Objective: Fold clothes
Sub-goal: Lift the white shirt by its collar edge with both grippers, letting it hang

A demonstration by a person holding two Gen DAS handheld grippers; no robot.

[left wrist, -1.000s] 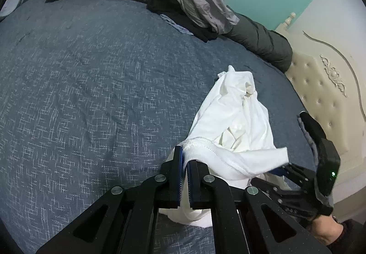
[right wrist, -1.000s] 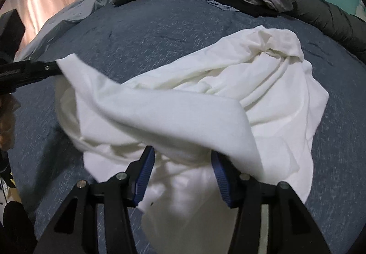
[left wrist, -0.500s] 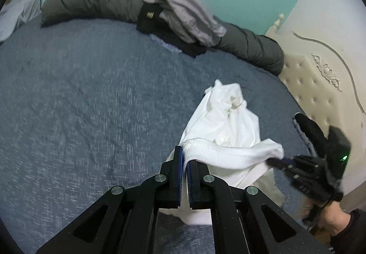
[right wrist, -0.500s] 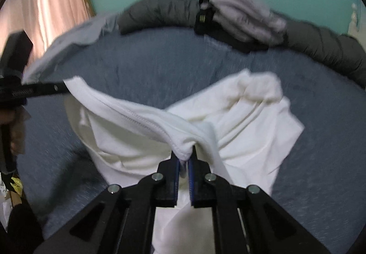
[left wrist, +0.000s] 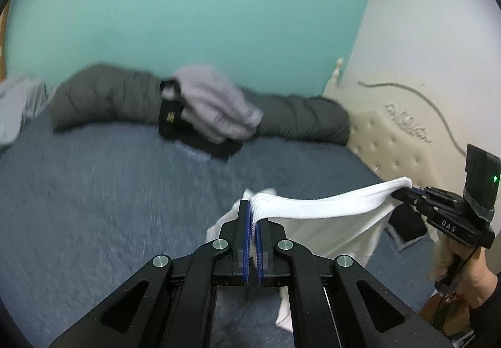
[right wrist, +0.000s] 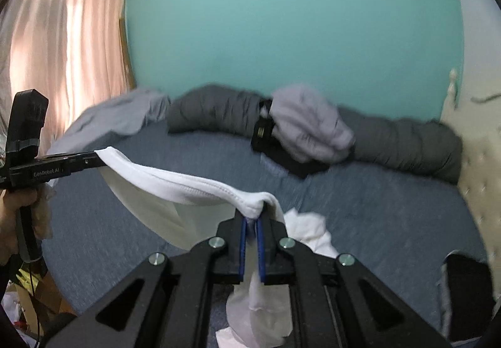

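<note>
Now both tools, left tool (left wrist: 253, 213) and right tool (right wrist: 250, 218), have clenched the white garment's (left wrist: 328, 204) hem and raised it off the bed (left wrist: 94, 191), ready for spreading.

A home bedroom: blue-covered bed (left wrist: 94, 207), tufted cream headboard (left wrist: 385, 141), pink curtains (right wrist: 62, 34), teal wall (left wrist: 203, 19).

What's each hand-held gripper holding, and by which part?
Both hold the white cotton garment by its stitched hem: left hand-held gripper at one end, right hand-held gripper at the other.

Left gripper (left wrist: 253, 216) is clamped on the white shirt's (left wrist: 328, 222) hem, which stretches toward 3 o'clock to the right gripper (left wrist: 404, 193). Grey clothes pile (left wrist: 213, 110) sits on the bed (left wrist: 94, 179) at 12 o'clock.
</note>
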